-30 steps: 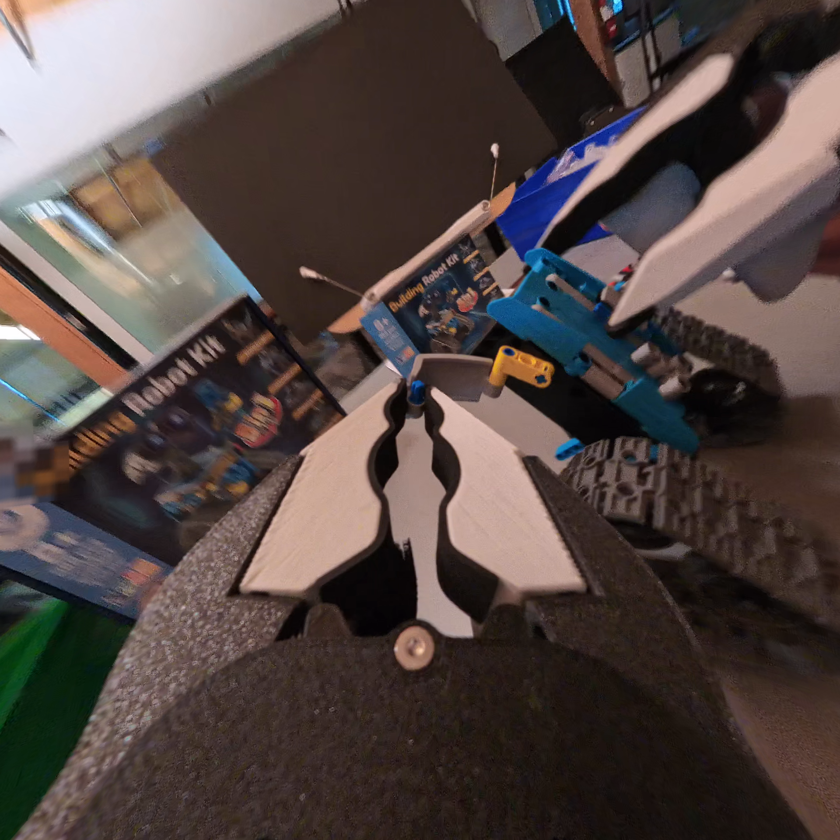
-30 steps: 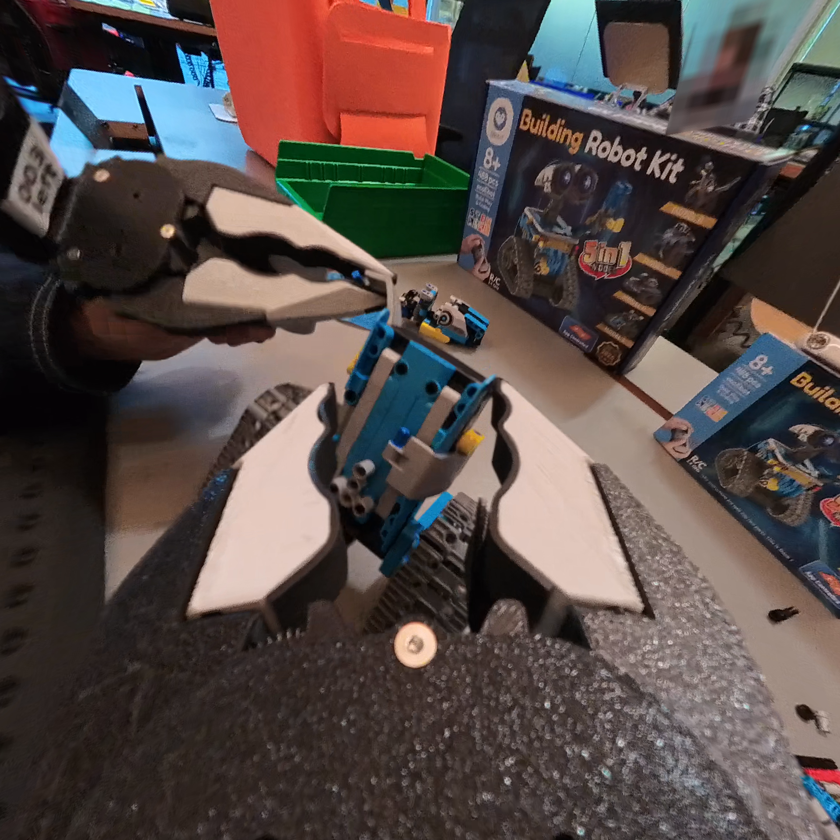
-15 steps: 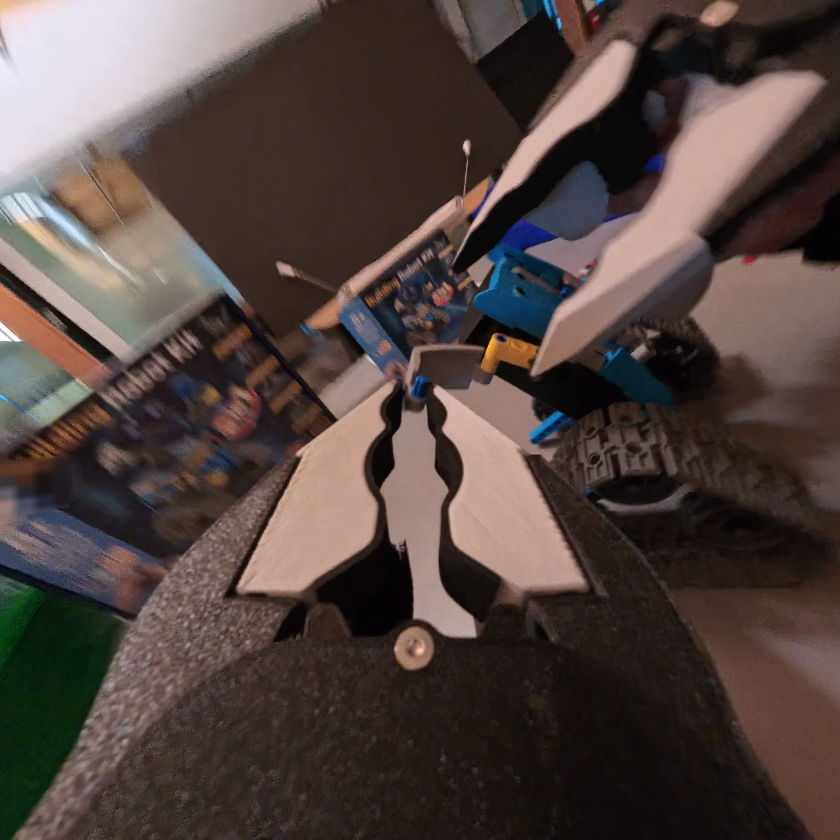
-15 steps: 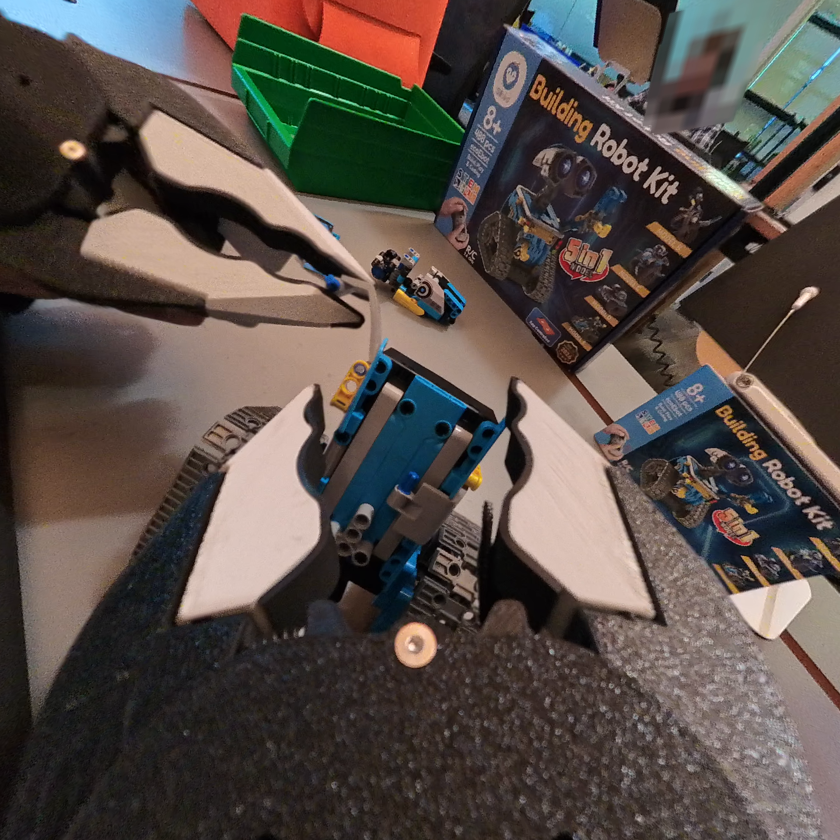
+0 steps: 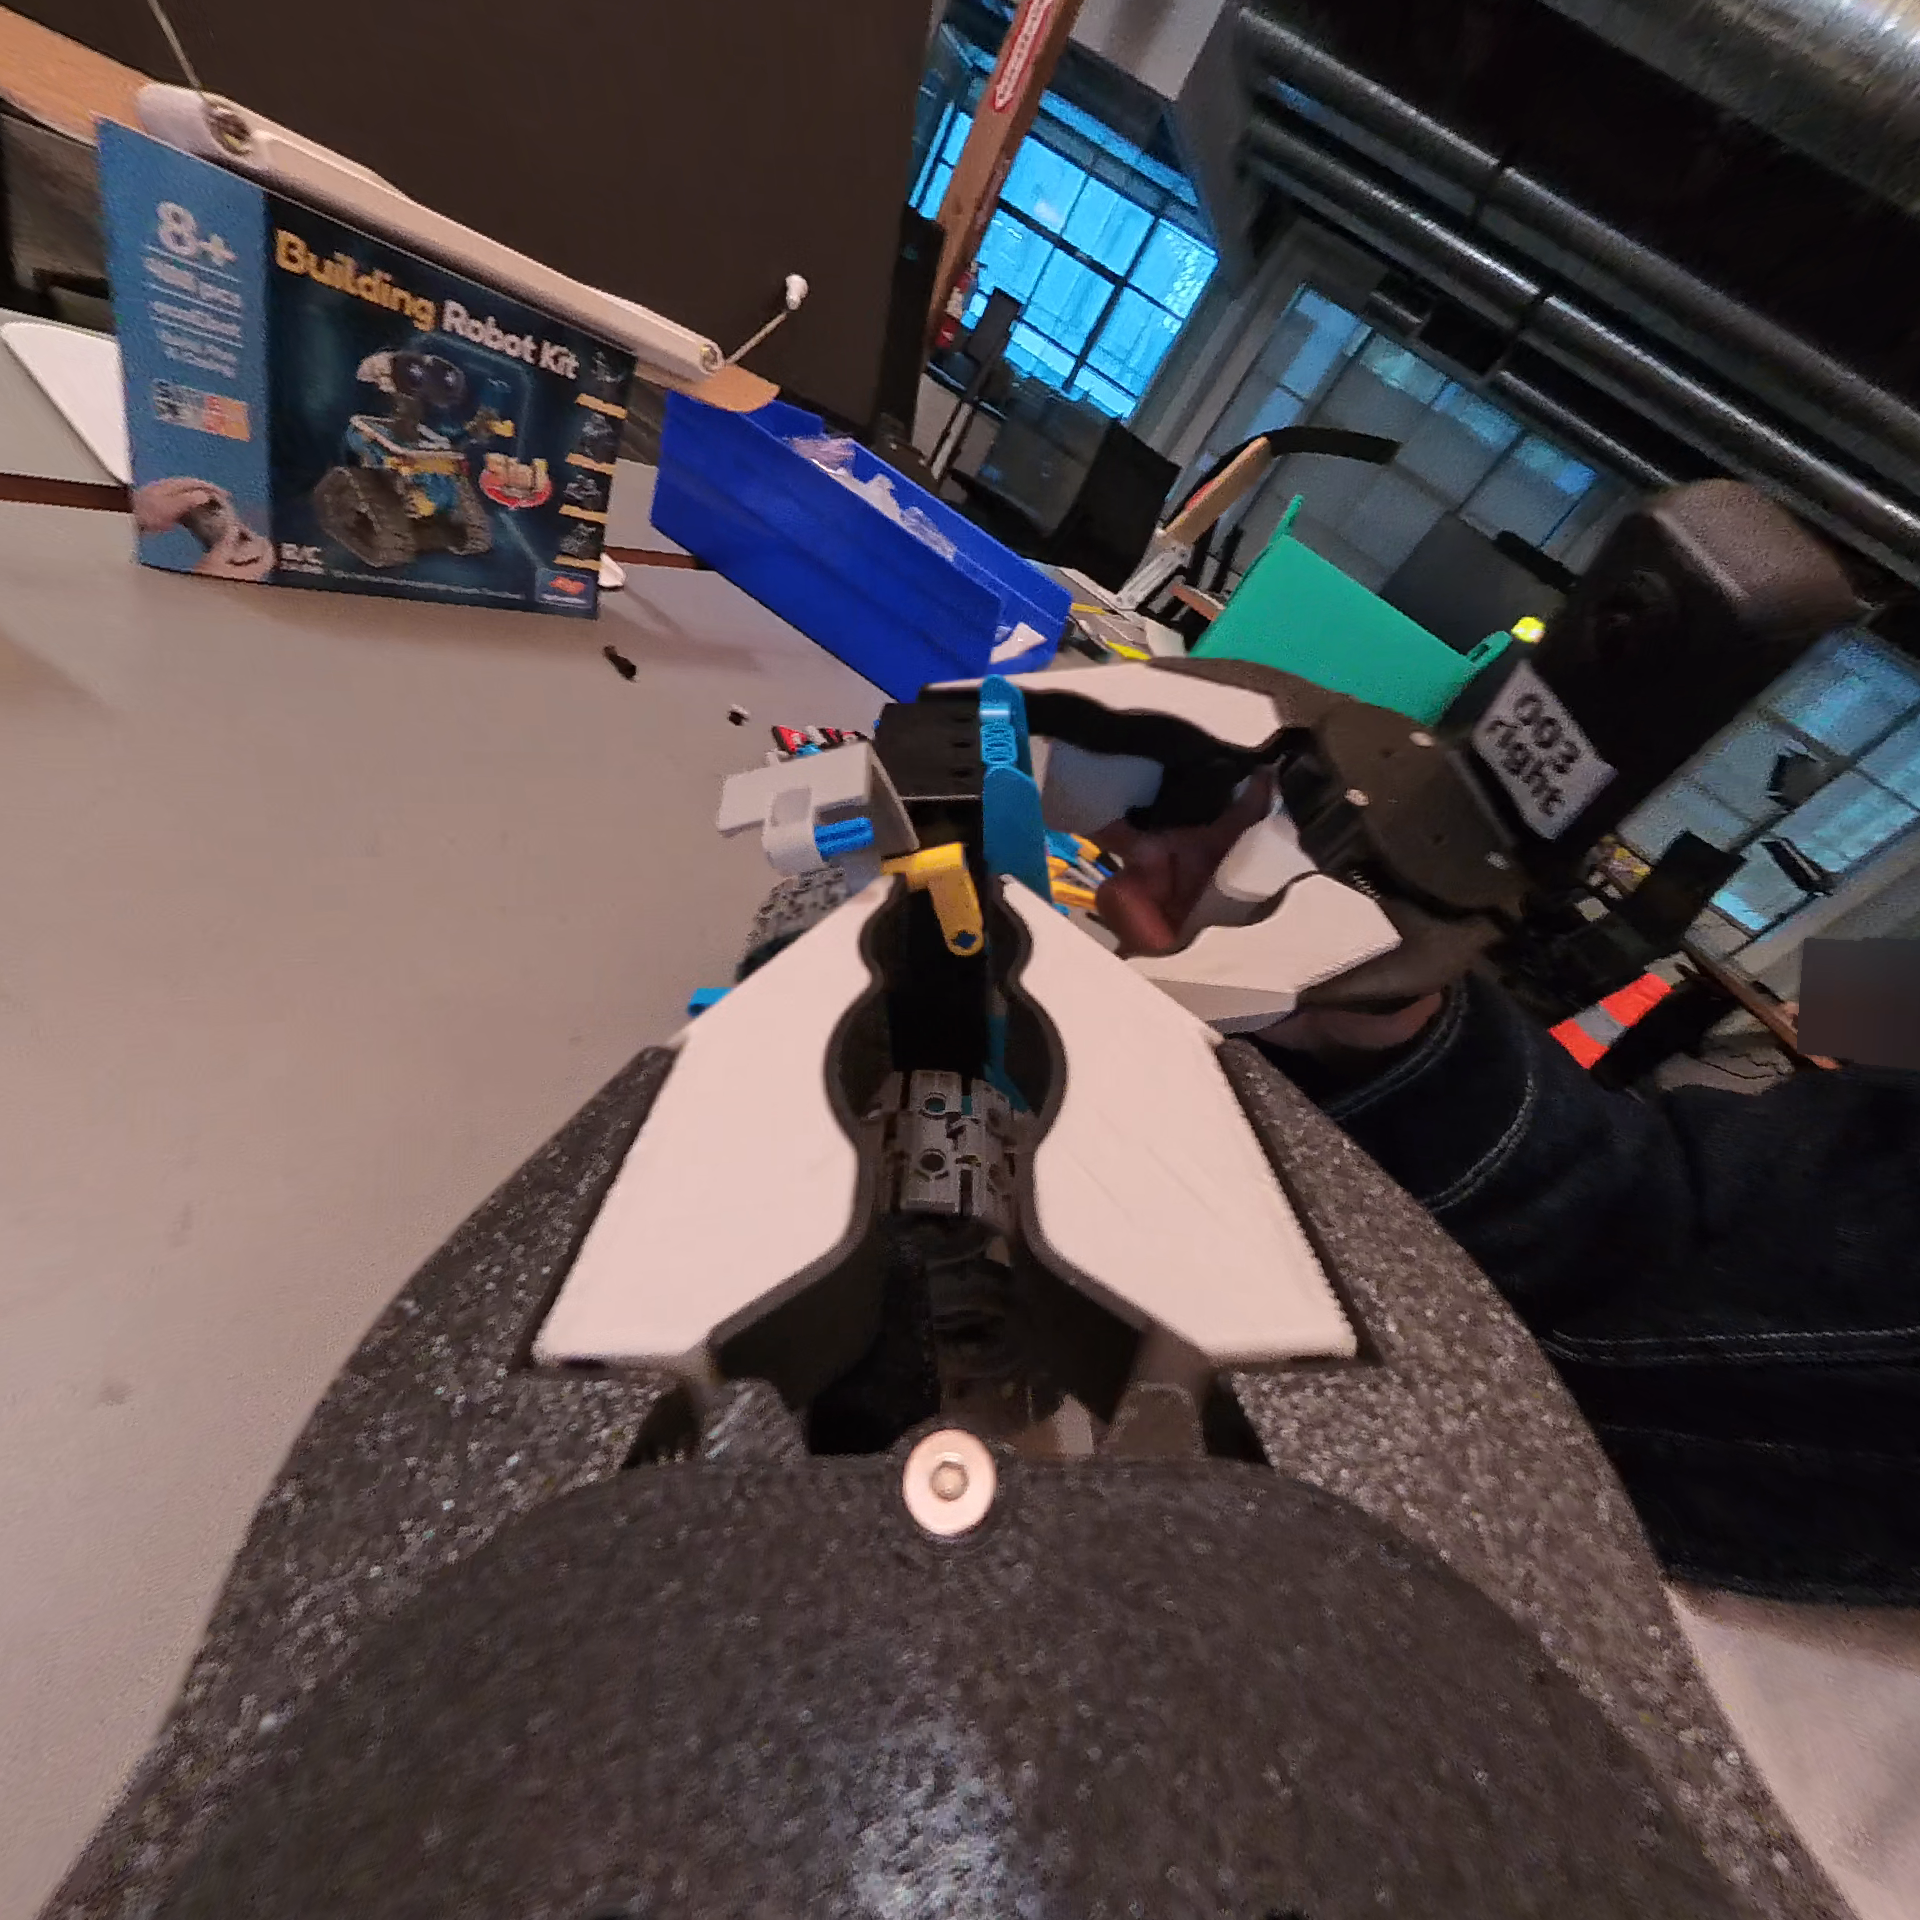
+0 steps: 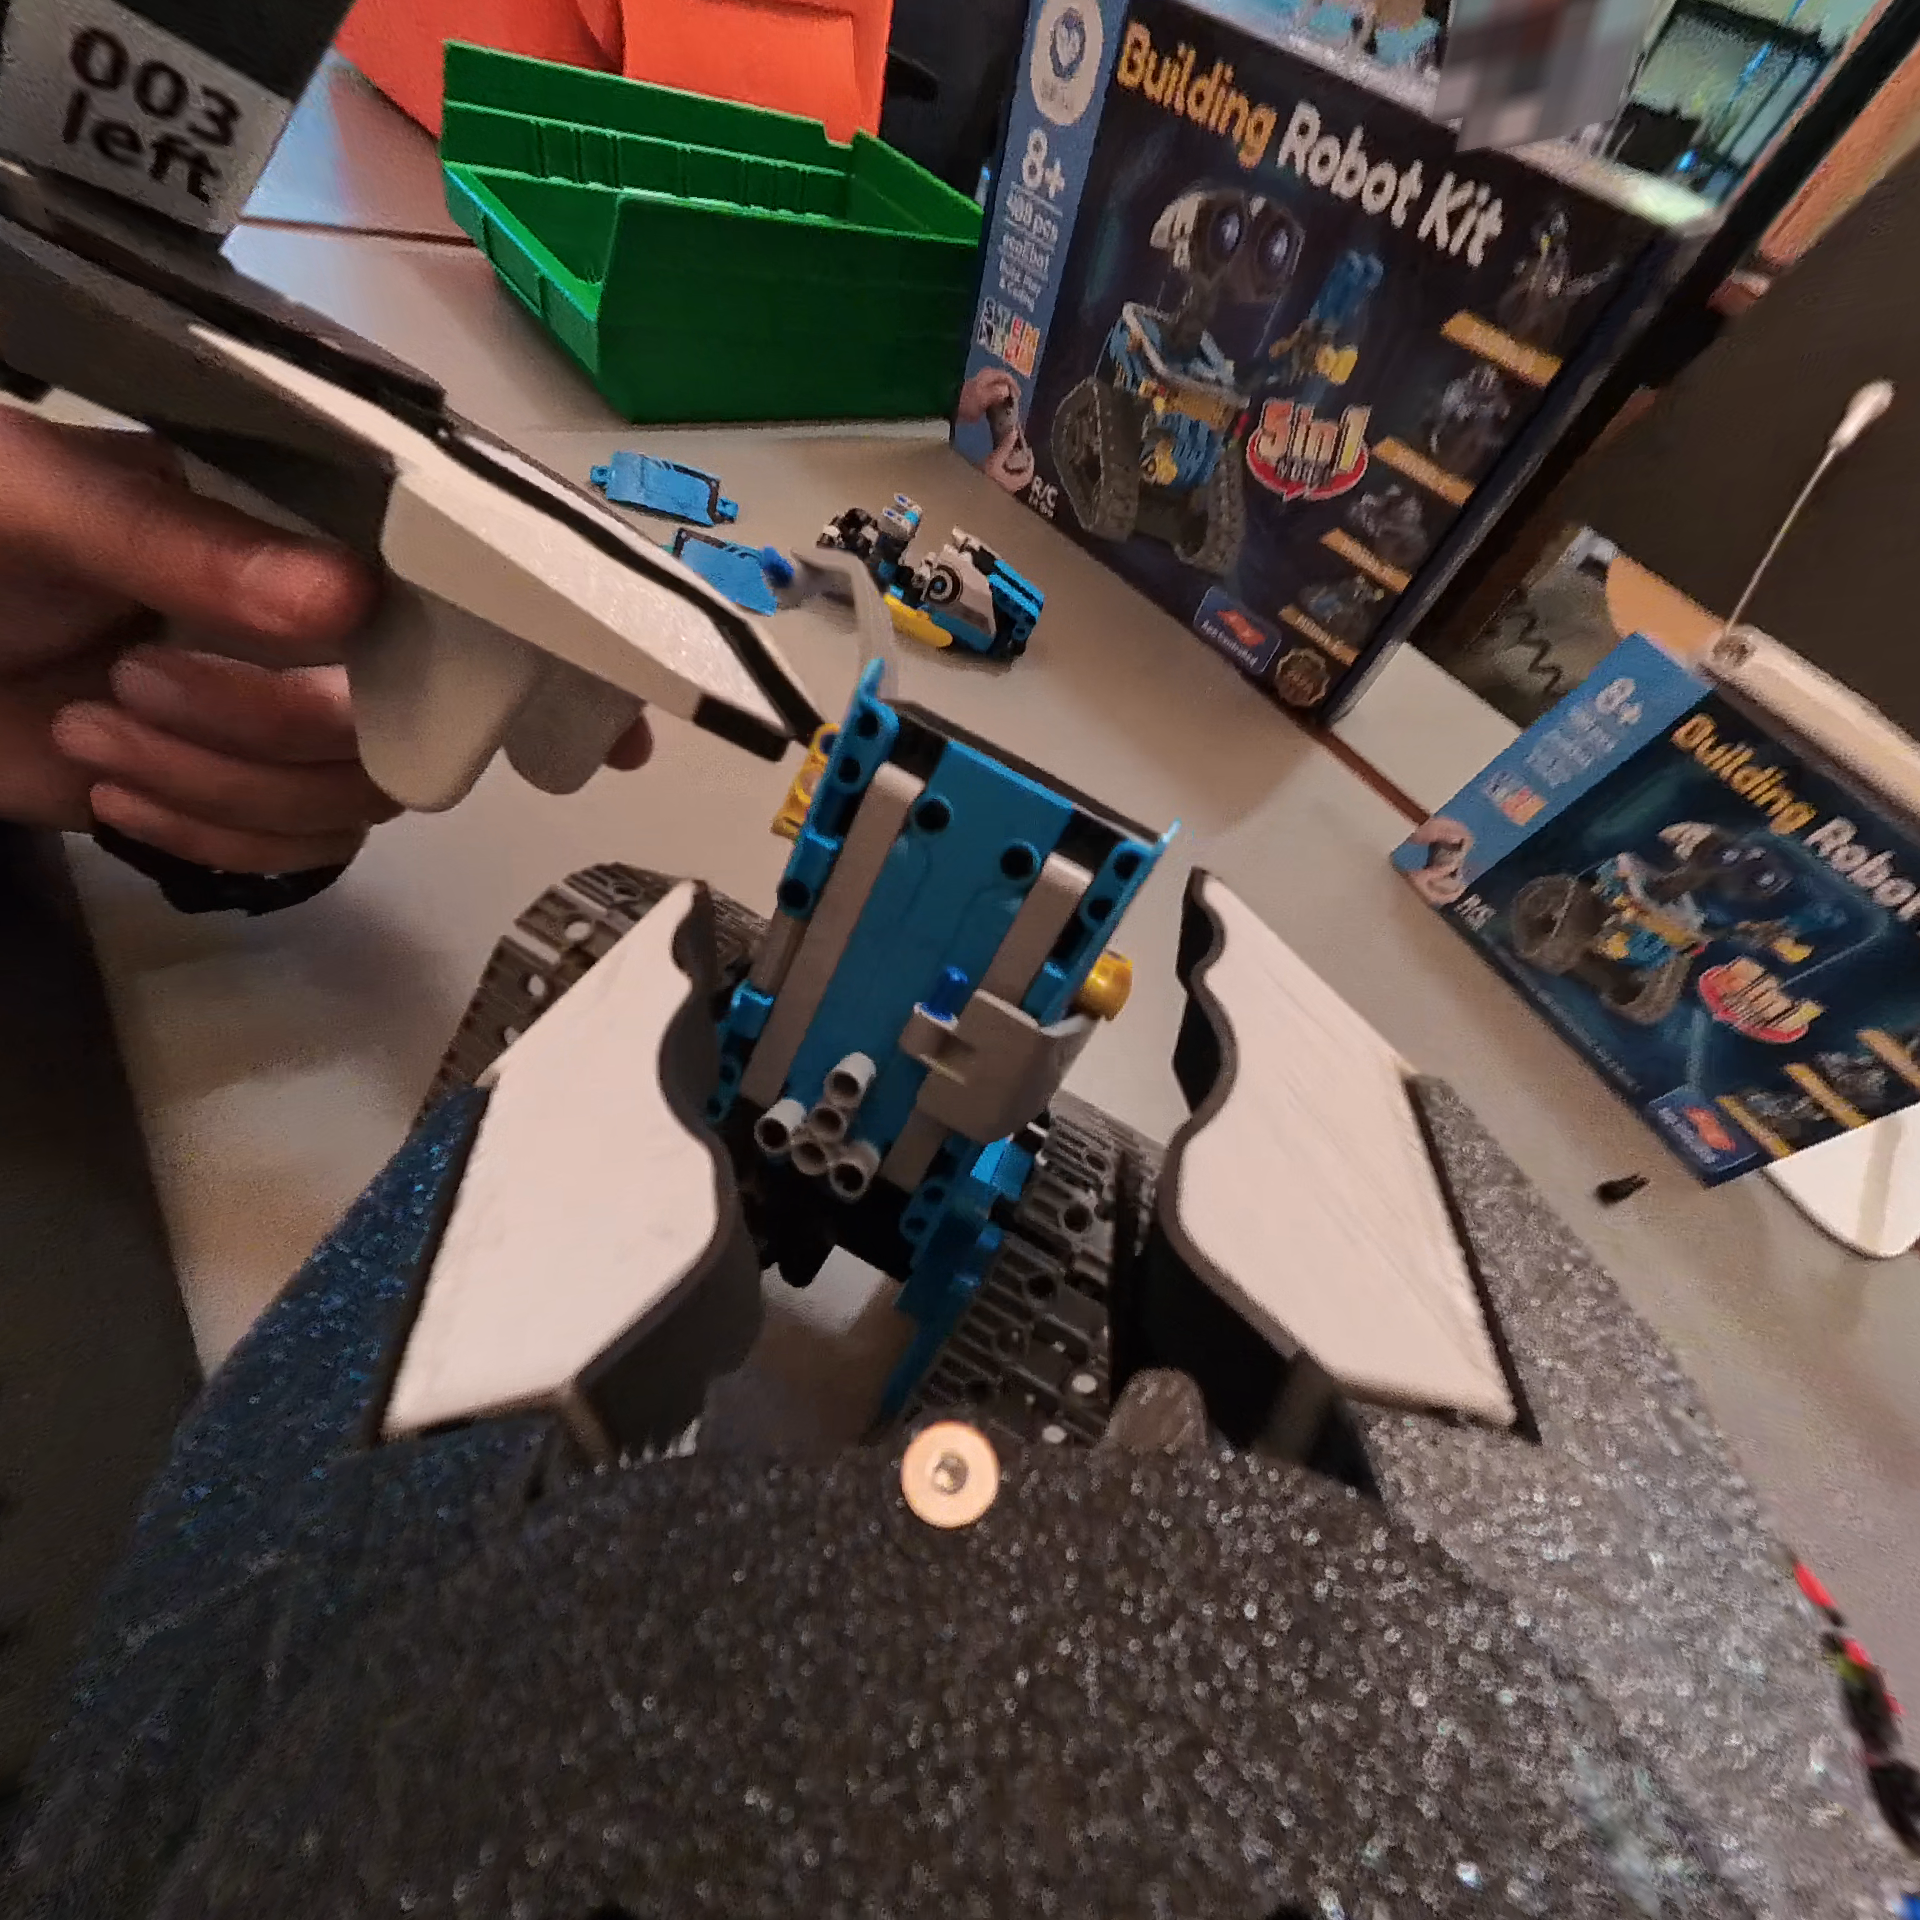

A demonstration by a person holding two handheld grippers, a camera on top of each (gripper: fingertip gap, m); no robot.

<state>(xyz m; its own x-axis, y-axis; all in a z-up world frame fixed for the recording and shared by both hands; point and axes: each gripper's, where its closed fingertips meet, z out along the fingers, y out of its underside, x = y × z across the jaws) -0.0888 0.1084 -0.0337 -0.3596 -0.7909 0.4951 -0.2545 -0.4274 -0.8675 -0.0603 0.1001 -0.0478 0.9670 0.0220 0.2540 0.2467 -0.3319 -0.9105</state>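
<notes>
Since a second ago I have swung the left gripper (image 5: 943, 904) round and brought it in. It was off to the side of the model with a grey piece (image 5: 800, 810) pinched at its tips; now the tips sit at the model's top corner. The right gripper (image 6: 940, 888) has stayed spread around the body the whole time

The pale table (image 5: 312, 883) fills the lower part of both views, with dark-framed windows (image 5: 1091, 281) and overhead pipes behind. A large kit box (image 6: 1299, 343) stands upright at the back and a smaller one (image 6: 1714, 935) to the right. Both are printed with lettering and a picture of a tracked robot. A green bin (image 6: 707, 260) and a blue bin (image 5: 831, 540) sit near them

The tracked robot model (image 6: 914, 935) stands on the table between the right gripper's fingers, which are wide apart: the left one is against its side, the right one clear. My hand (image 6: 156, 644) holds the left gripper level. Its fingers are only narrowly parted around a yellow connector (image 5: 940, 883), and I cannot tell whether they grip anything. The grey piece lies just beyond them

A small sub-assembly (image 6: 935, 592) and loose blue parts (image 6: 665, 483) lie farther back. Each gripper carries a lettered tag
</notes>
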